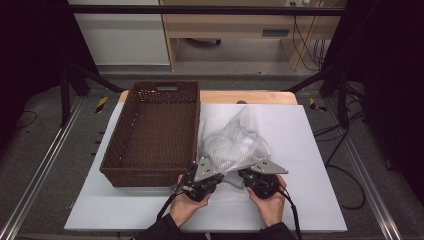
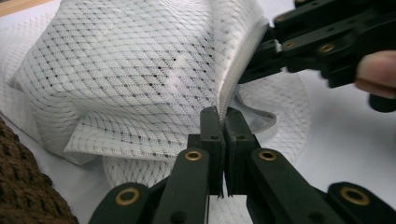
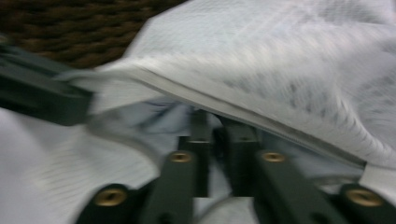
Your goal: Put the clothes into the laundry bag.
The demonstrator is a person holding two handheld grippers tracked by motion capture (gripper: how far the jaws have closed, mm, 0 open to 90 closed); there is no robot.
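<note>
On table (image 1: pixel 310 150), mesh bag (image 1: pixel 235 140) tip-up, tilted

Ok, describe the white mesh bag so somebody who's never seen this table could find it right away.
On the white table, look just right of the brown wicker basket. The mesh bag sits there, puffed up, with the left gripper and right gripper pinching its near edge. It is the only soft, see-through white netting there, unlike the stiff dark basket beside it.

Looks like a lab recording setup: black metal frame (image 1: pixel 200 10) around a desk (image 1: pixel 310 150) under a white sheet, loose cables (image 1: pixel 345 170) on the grey floor (image 1: pixel 55 150), black curtains (image 1: pixel 30 45) at the sides.
</note>
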